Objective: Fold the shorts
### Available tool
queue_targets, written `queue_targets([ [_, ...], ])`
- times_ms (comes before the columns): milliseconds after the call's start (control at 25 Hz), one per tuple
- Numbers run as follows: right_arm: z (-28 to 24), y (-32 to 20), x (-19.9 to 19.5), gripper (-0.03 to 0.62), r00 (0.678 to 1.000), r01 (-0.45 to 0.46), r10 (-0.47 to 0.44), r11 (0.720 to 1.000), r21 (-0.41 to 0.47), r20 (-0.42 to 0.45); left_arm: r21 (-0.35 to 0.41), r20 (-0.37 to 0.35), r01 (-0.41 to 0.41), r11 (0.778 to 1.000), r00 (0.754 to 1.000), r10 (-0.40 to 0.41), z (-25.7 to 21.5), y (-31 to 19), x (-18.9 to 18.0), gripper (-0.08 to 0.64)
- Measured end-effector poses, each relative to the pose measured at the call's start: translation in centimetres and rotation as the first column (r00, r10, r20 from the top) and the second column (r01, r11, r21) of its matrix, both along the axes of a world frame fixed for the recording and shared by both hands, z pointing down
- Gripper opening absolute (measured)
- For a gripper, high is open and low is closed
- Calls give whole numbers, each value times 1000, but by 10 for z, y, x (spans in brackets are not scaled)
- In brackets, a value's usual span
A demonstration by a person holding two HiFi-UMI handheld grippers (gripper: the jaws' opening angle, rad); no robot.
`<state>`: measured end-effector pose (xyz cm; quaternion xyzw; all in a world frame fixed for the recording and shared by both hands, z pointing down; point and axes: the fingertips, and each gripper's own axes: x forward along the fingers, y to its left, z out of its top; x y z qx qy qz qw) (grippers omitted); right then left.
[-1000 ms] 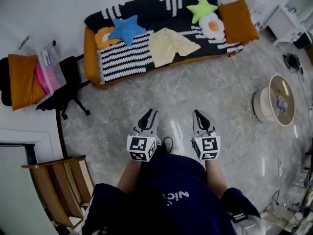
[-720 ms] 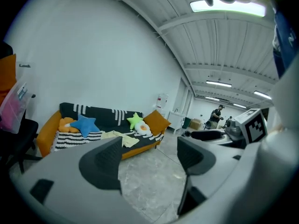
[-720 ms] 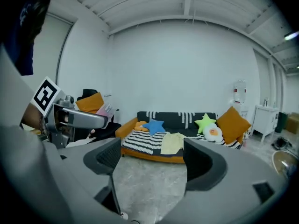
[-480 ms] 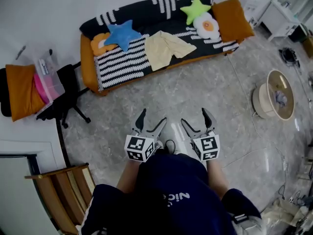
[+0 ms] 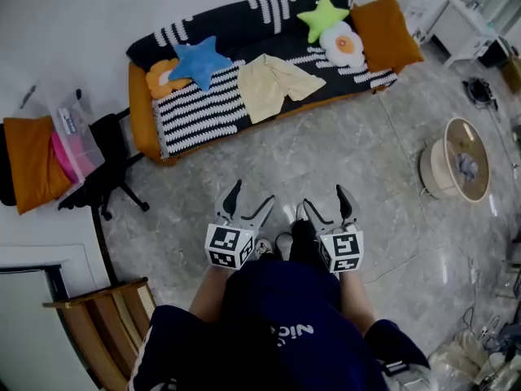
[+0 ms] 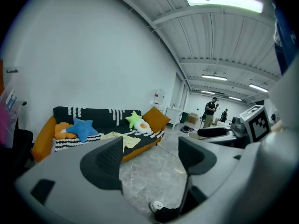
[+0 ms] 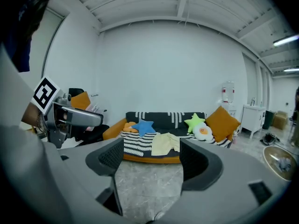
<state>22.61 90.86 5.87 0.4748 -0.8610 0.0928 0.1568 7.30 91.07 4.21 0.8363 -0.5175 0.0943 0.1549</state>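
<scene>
Left gripper [image 5: 252, 194] and right gripper [image 5: 323, 198] released; shorts [image 5: 273, 84] wait on the sofa [image 5: 145, 120].
Both grippers are held side by side, low before the person. Their jaws are apart with only floor [image 5: 342, 145] between them. They have just been opening, the right easing back a touch, likely readied for a grab. The shorts lie spread flat mid-seat, near the front edge, well apart from both, so an approach probably comes first.
</scene>
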Motion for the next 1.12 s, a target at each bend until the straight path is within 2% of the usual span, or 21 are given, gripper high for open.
queue_targets([
  [160,13,-31,7,360,1000,29,-29,999,-17,2,-8,3,29,1000,1000,-29,7,-31,5,367],
  [360,22,-99,19,351,996,94,-94,995,-27,9,-22,26,86,996,996,-85,13,-89,19,367],
  [720,13,-233,49,348,964,263,-263,965,-2,-24,-21,2,239,971,971,-239,5,-196,56,367],
  [920,9,-275,68,344,947,320,-320,947,6,-38,-36,-25,298,954,954,-299,8,-231,78,367],
  [1120,16,-294,82,337,942,336,-336,942,-18,-10,-46,-18,301,952,953,-302,11,-248,99,365],
])
